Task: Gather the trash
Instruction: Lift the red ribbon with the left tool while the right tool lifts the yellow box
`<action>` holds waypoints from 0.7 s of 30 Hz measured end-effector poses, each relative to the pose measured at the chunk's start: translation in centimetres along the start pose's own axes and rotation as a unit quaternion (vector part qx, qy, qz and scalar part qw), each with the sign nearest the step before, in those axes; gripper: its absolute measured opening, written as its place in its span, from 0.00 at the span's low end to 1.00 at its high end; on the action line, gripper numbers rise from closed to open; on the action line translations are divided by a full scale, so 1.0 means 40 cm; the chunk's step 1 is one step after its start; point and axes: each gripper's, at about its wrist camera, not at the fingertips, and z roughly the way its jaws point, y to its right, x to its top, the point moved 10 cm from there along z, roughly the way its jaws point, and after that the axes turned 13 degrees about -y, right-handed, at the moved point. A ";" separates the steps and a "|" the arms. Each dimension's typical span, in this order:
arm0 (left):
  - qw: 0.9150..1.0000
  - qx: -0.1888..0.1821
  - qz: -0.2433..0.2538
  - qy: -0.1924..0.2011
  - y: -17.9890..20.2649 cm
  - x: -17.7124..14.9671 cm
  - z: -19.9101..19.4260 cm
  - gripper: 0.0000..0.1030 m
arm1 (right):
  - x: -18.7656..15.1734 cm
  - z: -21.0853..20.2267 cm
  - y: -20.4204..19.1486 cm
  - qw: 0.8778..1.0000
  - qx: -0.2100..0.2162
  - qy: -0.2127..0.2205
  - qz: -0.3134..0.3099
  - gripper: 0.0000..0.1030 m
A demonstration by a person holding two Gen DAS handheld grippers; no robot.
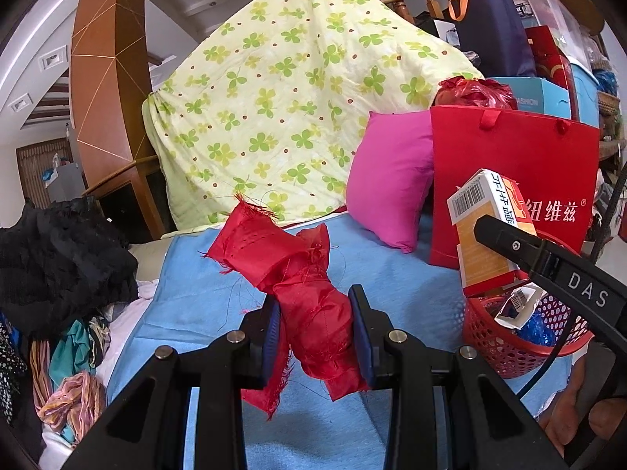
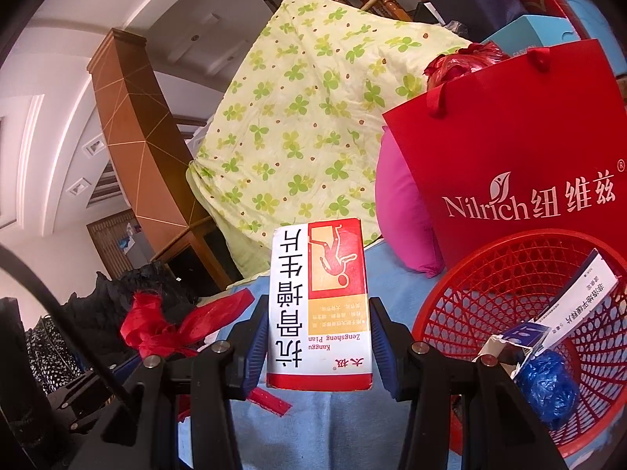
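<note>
My left gripper is shut on a frayed red cloth scrap, held above the blue sheet. My right gripper is shut on a white, red and orange medicine box, printed upside down; the same box shows in the left wrist view above the basket. The red mesh basket stands at the lower right of the right wrist view and holds a torn carton and a crumpled blue bag. The red cloth scrap appears left of the box.
A red paper shopping bag stands behind the basket, with a pink pillow and a green clover-print quilt beyond. Dark and striped clothes pile up at the left. Boxes and bags are stacked at the back right.
</note>
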 end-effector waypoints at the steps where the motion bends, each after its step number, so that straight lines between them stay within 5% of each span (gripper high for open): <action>1: 1.000 0.000 0.001 0.000 -0.001 -0.001 0.000 0.34 | 0.001 -0.001 0.002 1.000 0.000 0.000 0.001 0.49; 21: 1.000 -0.001 0.002 -0.003 0.000 -0.001 -0.001 0.34 | 0.006 -0.004 0.016 1.000 0.000 -0.001 0.008 0.49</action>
